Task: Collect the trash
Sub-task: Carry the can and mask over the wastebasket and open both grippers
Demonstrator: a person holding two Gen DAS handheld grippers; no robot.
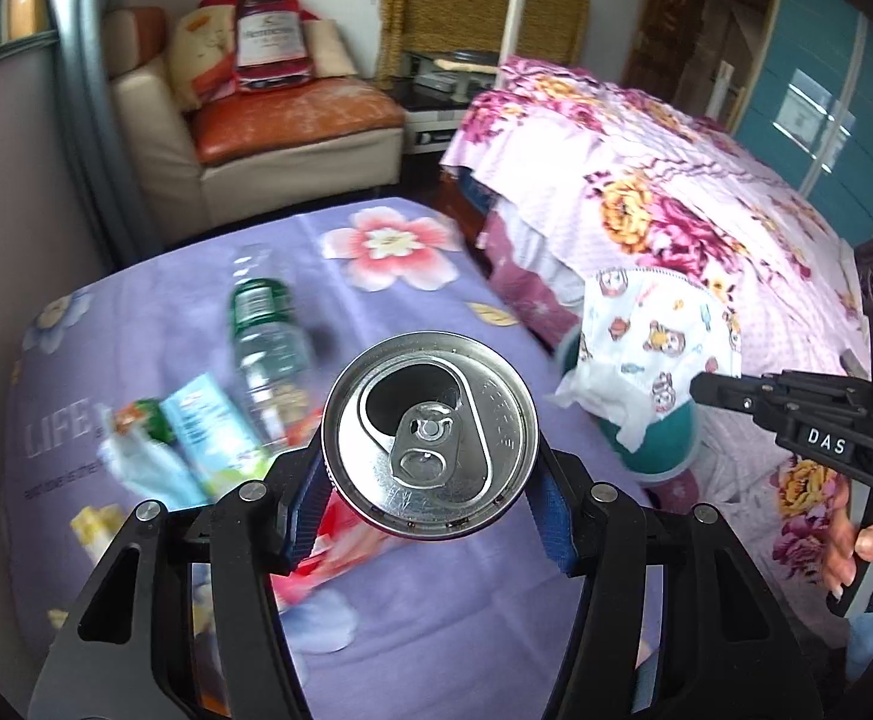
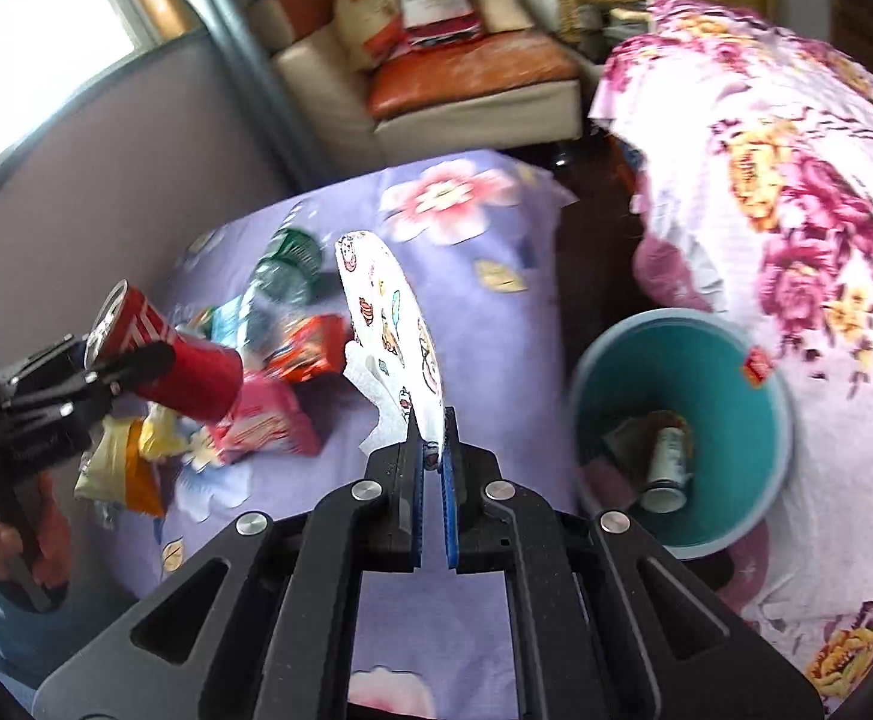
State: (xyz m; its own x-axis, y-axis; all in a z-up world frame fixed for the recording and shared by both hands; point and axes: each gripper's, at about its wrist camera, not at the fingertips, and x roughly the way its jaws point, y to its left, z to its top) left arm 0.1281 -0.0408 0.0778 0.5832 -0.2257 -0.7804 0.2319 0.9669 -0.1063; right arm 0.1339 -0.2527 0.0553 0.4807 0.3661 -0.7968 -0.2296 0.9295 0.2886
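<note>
My left gripper (image 1: 430, 480) is shut on a red soda can (image 1: 430, 429), its opened silver top facing the camera, held above the purple floral tablecloth (image 1: 376, 600). The can also shows in the right wrist view (image 2: 166, 360), at the left. My right gripper (image 2: 434, 456) is shut on a white face mask with cartoon prints (image 2: 388, 324), held up with a tissue hanging from it. The mask also shows in the left wrist view (image 1: 658, 330), in front of the teal trash bin (image 1: 658, 438). The bin (image 2: 682, 360) stands right of the table and holds a can and paper.
On the table lie a clear plastic bottle with a green label (image 1: 268, 348), a light blue carton (image 1: 208, 426), an orange packet (image 2: 310, 348), a pink packet (image 2: 268, 420) and a yellow wrapper (image 2: 118, 468). A bed with a floral cover (image 1: 676, 210) stands right. An armchair (image 1: 268, 138) stands behind.
</note>
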